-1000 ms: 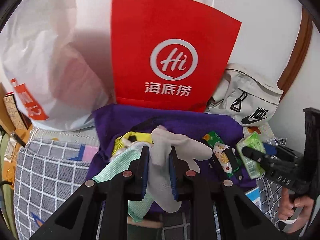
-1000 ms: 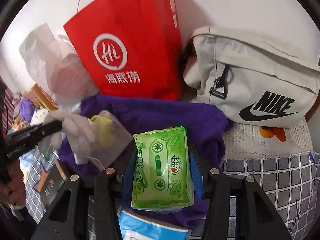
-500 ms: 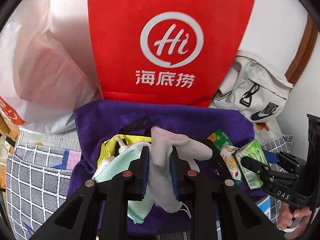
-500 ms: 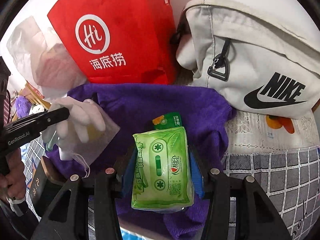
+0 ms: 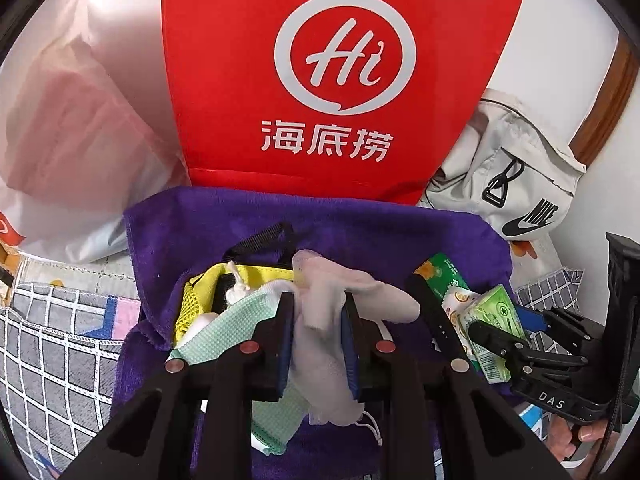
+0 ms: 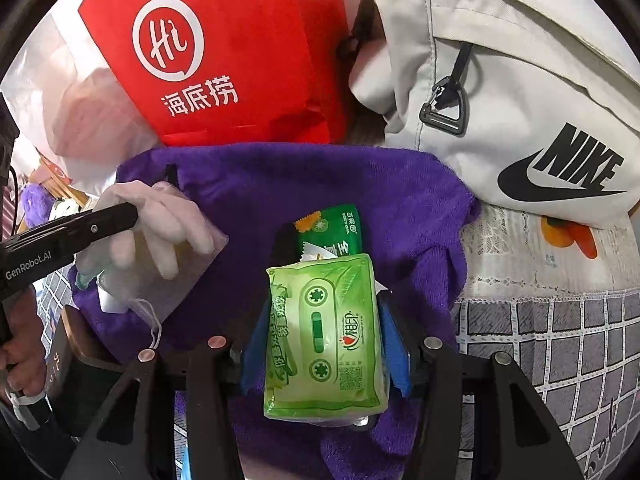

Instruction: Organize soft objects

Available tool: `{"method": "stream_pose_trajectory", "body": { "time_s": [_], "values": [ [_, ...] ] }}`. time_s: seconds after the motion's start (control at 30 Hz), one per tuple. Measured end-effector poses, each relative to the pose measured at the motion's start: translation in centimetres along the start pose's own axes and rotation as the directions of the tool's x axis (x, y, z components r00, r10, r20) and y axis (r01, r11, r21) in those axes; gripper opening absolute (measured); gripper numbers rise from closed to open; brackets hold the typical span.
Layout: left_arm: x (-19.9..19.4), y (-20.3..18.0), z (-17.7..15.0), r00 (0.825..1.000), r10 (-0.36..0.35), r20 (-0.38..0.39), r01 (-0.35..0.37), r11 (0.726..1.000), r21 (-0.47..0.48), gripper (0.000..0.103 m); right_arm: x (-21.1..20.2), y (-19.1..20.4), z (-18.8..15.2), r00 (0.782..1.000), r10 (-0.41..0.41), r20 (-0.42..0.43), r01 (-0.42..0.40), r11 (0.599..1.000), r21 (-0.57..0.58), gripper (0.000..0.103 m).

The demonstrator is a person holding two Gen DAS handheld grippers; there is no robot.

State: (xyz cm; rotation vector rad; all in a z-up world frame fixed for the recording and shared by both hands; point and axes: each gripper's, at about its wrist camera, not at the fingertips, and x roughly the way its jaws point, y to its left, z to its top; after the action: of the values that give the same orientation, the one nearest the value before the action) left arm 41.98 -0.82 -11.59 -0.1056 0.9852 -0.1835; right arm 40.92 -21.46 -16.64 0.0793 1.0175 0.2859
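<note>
My left gripper (image 5: 318,320) is shut on a pale pink soft glove-like cloth (image 5: 332,312) with a mint green cloth (image 5: 224,328) hanging beside it, held over a purple towel (image 5: 360,232). A yellow mesh pouch (image 5: 200,292) lies on the towel below. My right gripper (image 6: 324,320) is shut on a green tissue pack (image 6: 324,336), also over the purple towel (image 6: 320,184). The left gripper (image 6: 120,216) with its cloth (image 6: 160,232) shows at the left of the right wrist view. The right gripper (image 5: 496,336) with the pack (image 5: 492,316) shows at the right of the left wrist view.
A red paper bag (image 5: 340,80) stands behind the towel. A white plastic bag (image 5: 72,140) sits at its left, a beige Nike bag (image 6: 500,80) at its right. A green snack packet (image 6: 332,228) lies on the towel. A grey checked cloth (image 6: 560,340) covers the surface.
Both grippers have moved forward toward the red bag and the towel, still holding their items. The green snack packet has come into view beyond the tissue pack.
</note>
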Motion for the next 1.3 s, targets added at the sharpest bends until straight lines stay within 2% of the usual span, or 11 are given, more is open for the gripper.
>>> {"method": "stream_pose_trajectory", "body": {
  "time_s": [0.1, 0.2, 0.33, 0.6, 0.73, 0.9, 1.03, 1.07, 1.2, 1.3],
  "values": [
    [0.1, 0.0, 0.0, 1.0, -0.008, 0.001, 0.008, 1.0, -0.009, 0.024, -0.2, 0.4, 0.3, 1.0, -0.003, 0.026, 0.003, 1.0, -0.005, 0.07],
    [0.0, 0.0, 0.1, 1.0, -0.002, 0.007, 0.002, 1.0, -0.011, 0.029, -0.9, 0.7, 0.4, 0.999, -0.018, 0.05, 0.018, 1.0, -0.015, 0.08],
    [-0.4, 0.5, 0.1, 1.0, -0.004, 0.011, 0.004, 1.0, -0.028, 0.036, -1.4, 0.8, 0.5, 0.998, -0.028, 0.061, 0.029, 0.999, -0.015, 0.08],
    [-1.7, 0.1, 0.3, 0.998, 0.051, 0.026, -0.051, 0.999, -0.019, 0.065, -2.8, 0.9, 0.7, 0.997, -0.026, 0.072, 0.026, 1.0, 0.003, 0.08],
    [-2.7, 0.2, 0.3, 0.995, 0.086, 0.039, -0.085, 0.996, -0.027, 0.068, -3.9, 1.3, 0.8, 0.995, -0.052, 0.083, 0.052, 0.999, -0.001, 0.08],
    [-5.2, -0.2, -0.4, 0.996, 0.076, 0.05, -0.074, 0.996, -0.039, 0.068, -6.5, 1.7, 0.8, 0.994, -0.028, 0.103, 0.025, 0.999, 0.025, 0.08],
    [-7.6, -1.3, -1.5, 0.994, 0.097, 0.051, -0.097, 0.995, -0.007, 0.069, -9.4, 2.8, -0.1, 0.991, -0.026, 0.131, 0.023, 0.999, 0.023, 0.08],
    [-8.3, -1.5, -1.9, 0.994, 0.096, 0.051, -0.096, 0.995, 0.002, 0.073, -10.1, 3.2, -0.3, 0.989, -0.036, 0.142, 0.033, 0.999, 0.02, 0.08],
    [-11.7, -1.7, -3.9, 0.994, 0.085, 0.071, -0.085, 0.996, -0.005, 0.079, -13.3, 4.3, -2.4, 0.983, -0.056, 0.177, 0.054, 0.998, 0.017, 0.089],
    [-14.2, -2.2, -5.6, 0.992, 0.088, 0.089, -0.088, 0.996, 0.001, 0.084, -15.6, 5.0, -4.5, 0.977, -0.069, 0.2, 0.066, 0.998, 0.021, 0.1]
  ]
}}
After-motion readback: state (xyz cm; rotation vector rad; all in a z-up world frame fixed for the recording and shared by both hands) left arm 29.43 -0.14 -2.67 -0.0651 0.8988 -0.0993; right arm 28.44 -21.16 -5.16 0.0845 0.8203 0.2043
